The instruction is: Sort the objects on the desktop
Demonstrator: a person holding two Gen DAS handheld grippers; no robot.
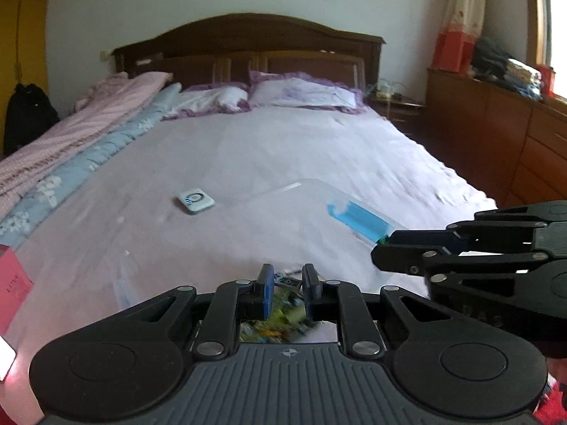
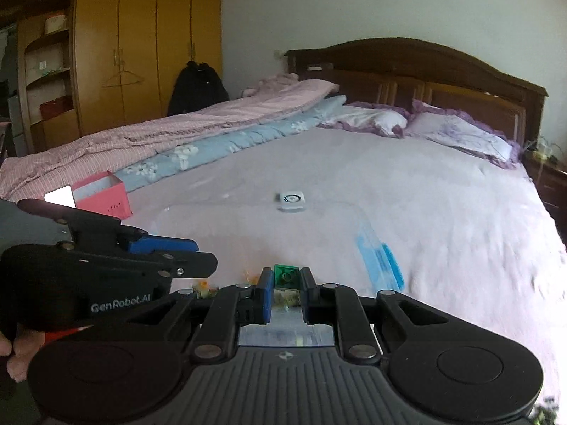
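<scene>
My right gripper [image 2: 287, 278] is shut on a small green toy brick [image 2: 287, 276], held above the near part of the bed. It also shows from the side in the left wrist view [image 1: 384, 246], the green brick [image 1: 382, 239] at its tip. My left gripper [image 1: 287, 285] has its jaws partly apart over a colourful printed packet [image 1: 280, 304]; I cannot tell whether it grips it. It shows in the right wrist view [image 2: 202, 253]. A clear plastic storage box [image 1: 312, 209] with a blue latch [image 1: 358, 219] lies on the bed, and a small white square device [image 1: 196, 200] lies beyond it.
A pink open box [image 2: 102, 194] stands at the bed's left side, beside folded pink and blue quilts [image 2: 198, 134]. Pillows [image 1: 301, 94] and the dark headboard are at the far end. A wooden dresser [image 1: 496, 134] runs along the right.
</scene>
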